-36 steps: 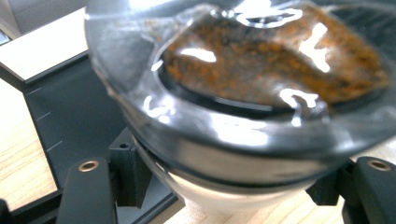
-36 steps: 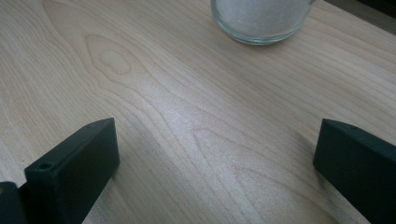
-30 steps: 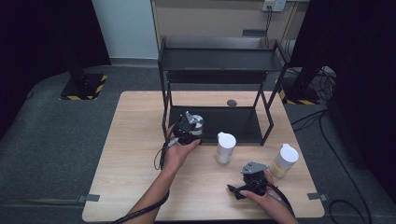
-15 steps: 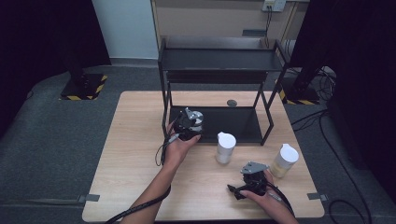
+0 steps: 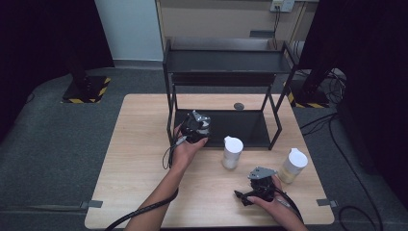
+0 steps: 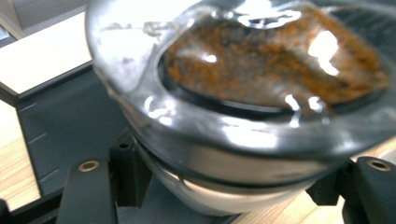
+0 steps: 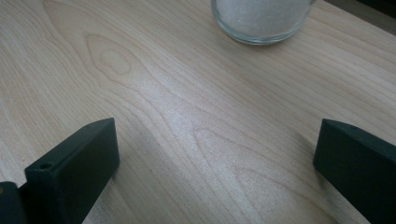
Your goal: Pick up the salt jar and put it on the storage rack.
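Held jar: a clear glass jar with a brown-orange granular filling [image 6: 275,65] is seen tilted and very close in the left gripper view, clamped between the two black jaws at its lower part; its exact outline is blurred.
Place of the jar: it is held at the front left corner of the black metal two-tier shelf rack [image 5: 226,62], above the rack's dark lower shelf, as the high view suggests.
Left gripper: the left gripper [image 5: 196,129] is pressed onto the jar from both sides, and is carried by a hand at the rack's front left post.
Right gripper: the right gripper [image 7: 210,177] is spread wide over bare wood, with nothing between its jaws; in the high view it is rested low near the front edge of the table.
Nearby jars: a glass jar of white grains with a white lid [image 5: 232,153] is stood upright just in front of the rack; a second white-lidded jar with a pale yellowish filling [image 5: 293,165] is stood to its right, beside the right gripper.
Table: a light wooden table [image 5: 130,159] is laid under everything.
Small item: a small dark round object [image 5: 238,106] is seen lying on the table behind the lower shelf.
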Action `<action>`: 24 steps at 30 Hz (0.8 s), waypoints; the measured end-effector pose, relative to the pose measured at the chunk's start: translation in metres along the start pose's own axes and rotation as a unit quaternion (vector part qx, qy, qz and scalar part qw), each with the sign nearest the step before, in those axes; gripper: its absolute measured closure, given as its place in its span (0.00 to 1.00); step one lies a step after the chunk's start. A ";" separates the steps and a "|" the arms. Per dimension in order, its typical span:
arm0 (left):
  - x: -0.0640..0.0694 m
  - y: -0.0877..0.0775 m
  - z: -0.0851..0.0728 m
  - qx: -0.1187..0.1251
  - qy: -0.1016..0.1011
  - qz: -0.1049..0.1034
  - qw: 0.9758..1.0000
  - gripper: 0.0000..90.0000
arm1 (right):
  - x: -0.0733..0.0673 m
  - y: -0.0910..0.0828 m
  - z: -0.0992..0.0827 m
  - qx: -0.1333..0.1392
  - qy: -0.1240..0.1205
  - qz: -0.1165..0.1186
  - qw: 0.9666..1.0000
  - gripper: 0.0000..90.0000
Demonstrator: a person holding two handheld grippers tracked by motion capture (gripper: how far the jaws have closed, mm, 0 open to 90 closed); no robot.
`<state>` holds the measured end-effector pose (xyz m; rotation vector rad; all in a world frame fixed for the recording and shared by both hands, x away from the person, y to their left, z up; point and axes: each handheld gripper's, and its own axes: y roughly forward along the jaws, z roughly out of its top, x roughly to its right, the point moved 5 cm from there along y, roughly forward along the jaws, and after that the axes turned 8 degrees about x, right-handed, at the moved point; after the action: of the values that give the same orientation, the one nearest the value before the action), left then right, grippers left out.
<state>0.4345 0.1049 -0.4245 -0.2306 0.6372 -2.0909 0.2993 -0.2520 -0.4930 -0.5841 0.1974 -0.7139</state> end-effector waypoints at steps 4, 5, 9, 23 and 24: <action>-0.001 0.005 -0.001 -0.004 -0.006 0.001 1.000 0.33 | 0.000 0.000 0.000 0.000 0.000 0.000 1.000 0.01; -0.001 0.006 -0.002 -0.006 -0.006 0.003 1.000 0.33 | 0.000 0.000 0.000 0.000 0.000 0.000 1.000 0.01; -0.002 0.010 -0.004 -0.010 -0.010 0.007 1.000 0.33 | 0.000 0.000 0.000 0.000 -0.001 0.001 1.000 0.01; -0.006 0.020 -0.005 -0.013 -0.033 0.010 0.999 0.33 | 0.001 0.000 0.000 -0.001 -0.002 0.003 1.000 0.01; -0.006 0.021 -0.006 -0.014 -0.034 0.010 0.999 0.33 | 0.001 0.000 0.000 -0.001 -0.002 0.003 1.000 0.01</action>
<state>0.4507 0.1028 -0.4397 -0.3093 0.6257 -2.0469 0.3003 -0.2526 -0.4929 -0.5860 0.1950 -0.7067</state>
